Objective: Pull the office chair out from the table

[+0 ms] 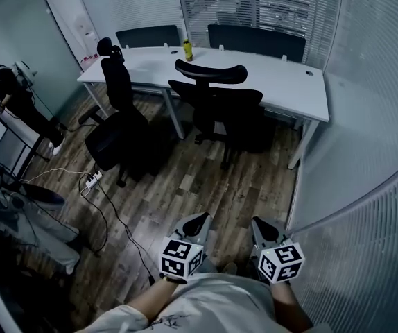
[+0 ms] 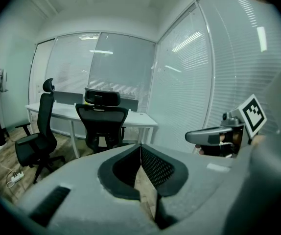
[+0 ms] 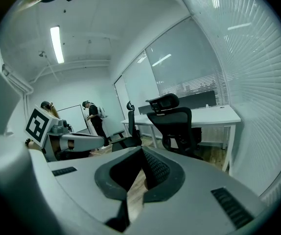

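1. Currently my left gripper (image 2: 140, 146) has its jaws pressed together with nothing between them; it is held low in front of the person, pointing a little downward over the wooden floor (image 1: 206, 186)
2. My right gripper (image 3: 141, 150) is the same, jaws together and empty. It sits just beside the left one, the two marker cubes side by side in the head view
3. Ahead of both grippers and well apart from them stands the office chair (image 1: 216, 101) — black, with a headrest, its back turned toward me and its seat pushed in at the near edge of the white table (image 1: 282, 82)
4. A second black chair (image 1: 119, 127) stands to the left of the first, clear of the table and turned sideways
5. On the tabletop near the far edge stands a yellow bottle (image 1: 187, 49), upright
6. A white power strip (image 1: 93, 180) lies on the floor left of the second chair, its cable trailing toward me
7. At the far left a person (image 1: 12, 96) in dark clothes stands near the wall — well away from the chairs
8. White blinds (image 1: 372, 116) cover the glass wall along the right side
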The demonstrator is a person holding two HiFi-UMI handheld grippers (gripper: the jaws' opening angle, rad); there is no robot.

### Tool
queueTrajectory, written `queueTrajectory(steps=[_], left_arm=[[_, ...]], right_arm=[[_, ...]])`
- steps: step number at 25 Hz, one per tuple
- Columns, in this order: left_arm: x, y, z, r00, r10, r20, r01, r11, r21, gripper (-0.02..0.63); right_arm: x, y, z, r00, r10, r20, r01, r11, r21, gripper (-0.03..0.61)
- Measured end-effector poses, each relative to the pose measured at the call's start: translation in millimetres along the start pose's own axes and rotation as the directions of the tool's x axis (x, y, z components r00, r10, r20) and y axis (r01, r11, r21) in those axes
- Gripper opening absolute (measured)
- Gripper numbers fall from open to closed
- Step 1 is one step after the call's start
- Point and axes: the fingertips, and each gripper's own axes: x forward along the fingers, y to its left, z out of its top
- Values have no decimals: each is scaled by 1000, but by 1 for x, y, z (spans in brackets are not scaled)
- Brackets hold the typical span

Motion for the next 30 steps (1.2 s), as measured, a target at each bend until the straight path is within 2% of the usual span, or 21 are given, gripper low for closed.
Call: queueTrajectory(steps=[7, 14, 30], left_arm=[[17, -1, -1, 1000, 2, -19, -2, 1000, 5, 12], [53, 17, 9, 1000, -13, -15, 13, 1000, -4, 12], [161, 125, 95, 998, -27, 65, 28, 999, -16, 12]], right_arm=[[6, -16, -4, 1000, -2, -3, 2, 1000, 22, 8], [29, -41, 5, 999, -33, 2, 33, 999, 15, 8], [163, -95, 90, 998, -70, 9, 70, 997, -31, 8]])
